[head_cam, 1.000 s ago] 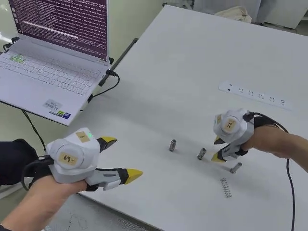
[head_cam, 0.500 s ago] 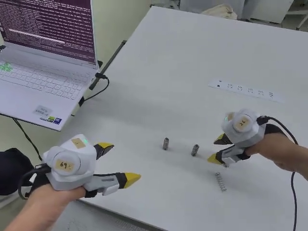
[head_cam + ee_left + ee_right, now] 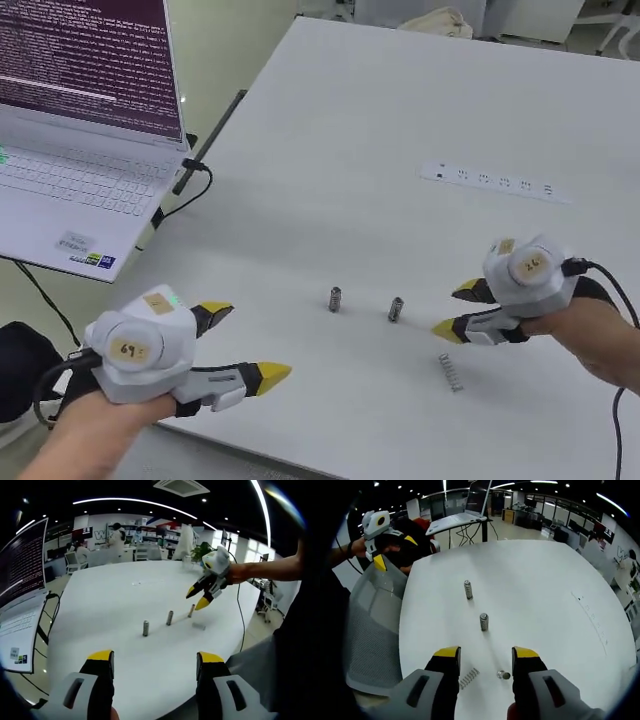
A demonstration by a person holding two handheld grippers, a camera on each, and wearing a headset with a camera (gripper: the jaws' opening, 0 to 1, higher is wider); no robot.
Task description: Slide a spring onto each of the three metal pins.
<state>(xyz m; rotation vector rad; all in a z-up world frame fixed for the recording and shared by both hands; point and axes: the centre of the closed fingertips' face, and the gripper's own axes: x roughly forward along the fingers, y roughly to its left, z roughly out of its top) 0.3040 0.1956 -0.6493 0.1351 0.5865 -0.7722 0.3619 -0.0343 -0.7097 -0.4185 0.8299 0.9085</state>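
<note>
Two sprung pins are done. The bare third pin stands just by my right gripper, jaws apart and empty. Next I should grab the loose spring lying nearby on the counter. My left gripper gapes idle.

white table | laptop open beside its left edge | power strip lying flat on it | black cable at laptop
</note>
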